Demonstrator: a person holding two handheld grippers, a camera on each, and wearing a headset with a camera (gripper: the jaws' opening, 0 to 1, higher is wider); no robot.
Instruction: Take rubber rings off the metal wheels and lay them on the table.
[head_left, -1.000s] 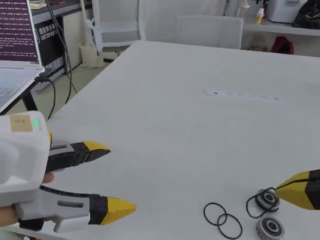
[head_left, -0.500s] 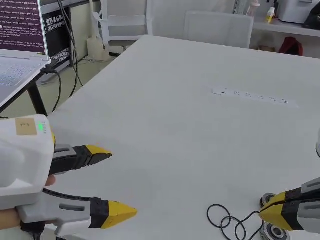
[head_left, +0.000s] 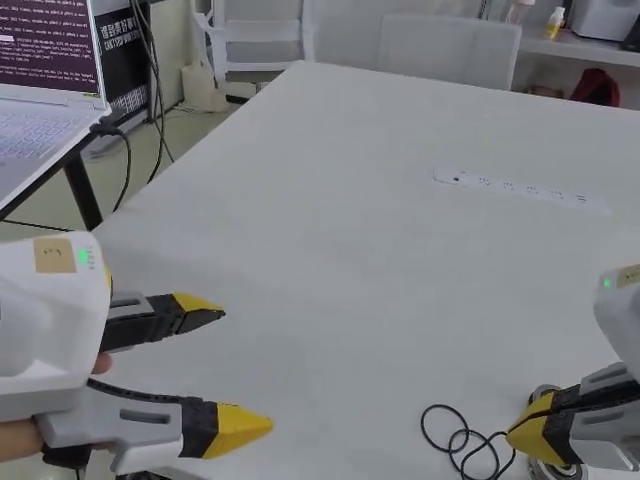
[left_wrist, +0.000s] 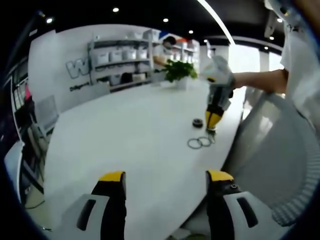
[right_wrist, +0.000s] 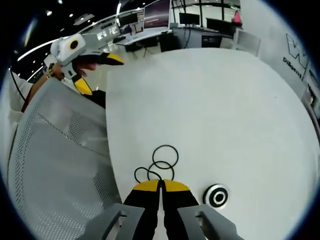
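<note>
Three thin black rubber rings (right_wrist: 165, 156) are on the white desk (head_left: 380, 260), just beside the round metal wheel (right_wrist: 217, 196), on the side of it that faces the left tongs (head_left: 246, 368). Two of them lie flat and overlap each other. The third ring (right_wrist: 142, 174) touches that pair and runs straight into the tips of the right tongs (right_wrist: 161, 189). Those tips are clenched together, yellow against yellow, and appear to be pinching it.

In the right gripper view the wheel sits close beside the right tongs, apart from the rings, and wears no ring that I can make out. One wheel is plain there. In the head view grey bits show on either side of the right tongs, so there may be a second wheel, but I cannot tell.

The coming move turns on this: the pinched ring lies directly ahead of the right tongs. Its loop trails from the tips toward the laid pair and away from the wheel. I judge that letting go would leave it down next to the others.

The right tongs are far the nearer. The left tongs are released, jaws wide apart, well away from the wheel across bare desk. A long white power strip (head_left: 520, 188) lies further off on the far side of the wheel.
</note>
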